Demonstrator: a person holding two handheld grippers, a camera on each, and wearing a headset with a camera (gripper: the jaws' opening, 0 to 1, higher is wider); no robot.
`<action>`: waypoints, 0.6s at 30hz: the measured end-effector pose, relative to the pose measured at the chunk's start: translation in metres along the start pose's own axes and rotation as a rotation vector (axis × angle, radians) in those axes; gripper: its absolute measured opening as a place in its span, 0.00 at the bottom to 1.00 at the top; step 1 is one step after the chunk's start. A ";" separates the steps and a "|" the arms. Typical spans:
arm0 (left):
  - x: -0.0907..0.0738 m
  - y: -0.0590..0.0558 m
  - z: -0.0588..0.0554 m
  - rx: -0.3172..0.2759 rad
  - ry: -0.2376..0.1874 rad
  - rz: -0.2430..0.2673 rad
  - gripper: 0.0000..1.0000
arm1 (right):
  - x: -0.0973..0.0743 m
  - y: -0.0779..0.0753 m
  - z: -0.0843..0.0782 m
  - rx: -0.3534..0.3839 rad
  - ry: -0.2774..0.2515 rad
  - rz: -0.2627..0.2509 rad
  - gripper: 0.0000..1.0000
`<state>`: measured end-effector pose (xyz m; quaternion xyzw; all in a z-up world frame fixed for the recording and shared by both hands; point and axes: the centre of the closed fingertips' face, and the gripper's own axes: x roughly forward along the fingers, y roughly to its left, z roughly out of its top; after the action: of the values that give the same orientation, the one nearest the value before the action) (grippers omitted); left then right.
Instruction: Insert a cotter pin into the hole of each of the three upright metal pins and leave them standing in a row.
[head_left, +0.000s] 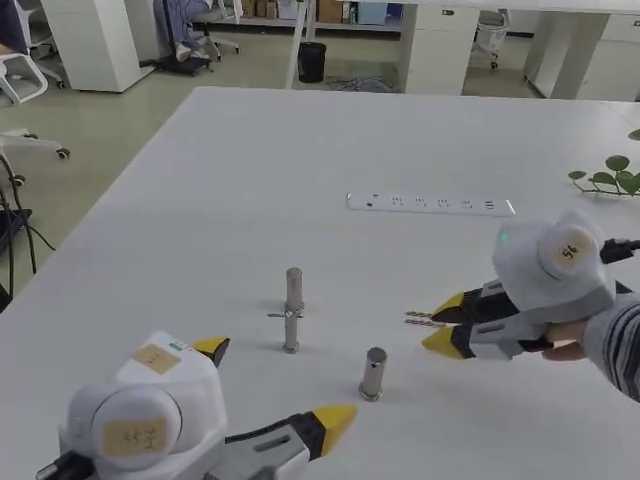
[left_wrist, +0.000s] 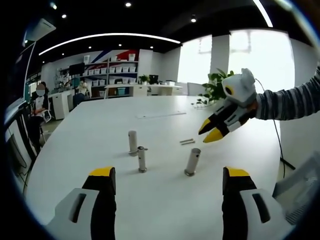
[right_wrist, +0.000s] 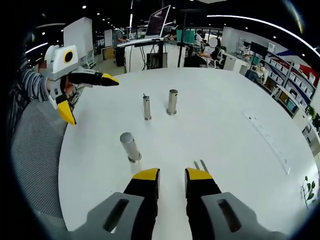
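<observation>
Right in front of the right tool (head_left: 443, 323), two loose cotter pins (head_left: 420, 318) lie flat on the counter (head_left: 200, 200), just off its yellow tips and a touch toward its right-hand jaw in the right gripper view. Their long axis runs pretty much along the tool's own pointing line, so they sit end-on to it, not crosswise. That tool is parted a little with nothing in it. The left tool (head_left: 275, 385) is spread wide, also empty, and much farther away. The three upright metal pins (head_left: 291, 330) stand just beyond, and the middle one looks pinned already, though it's too small to be sure.
</observation>
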<state>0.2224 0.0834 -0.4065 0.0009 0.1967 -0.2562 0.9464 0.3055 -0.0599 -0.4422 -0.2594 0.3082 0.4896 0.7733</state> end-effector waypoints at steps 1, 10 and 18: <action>0.000 0.000 0.000 0.000 0.001 -0.001 0.87 | 0.002 -0.001 -0.001 -0.017 0.009 0.004 0.15; 0.003 -0.004 -0.003 0.004 0.009 -0.015 0.84 | 0.015 -0.022 -0.014 -0.037 0.115 -0.020 0.13; 0.004 -0.008 -0.004 0.002 0.013 -0.029 0.82 | 0.028 -0.033 -0.025 -0.039 0.178 -0.015 0.10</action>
<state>0.2204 0.0746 -0.4111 0.0006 0.2028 -0.2701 0.9412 0.3395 -0.0731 -0.4759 -0.3191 0.3641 0.4647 0.7414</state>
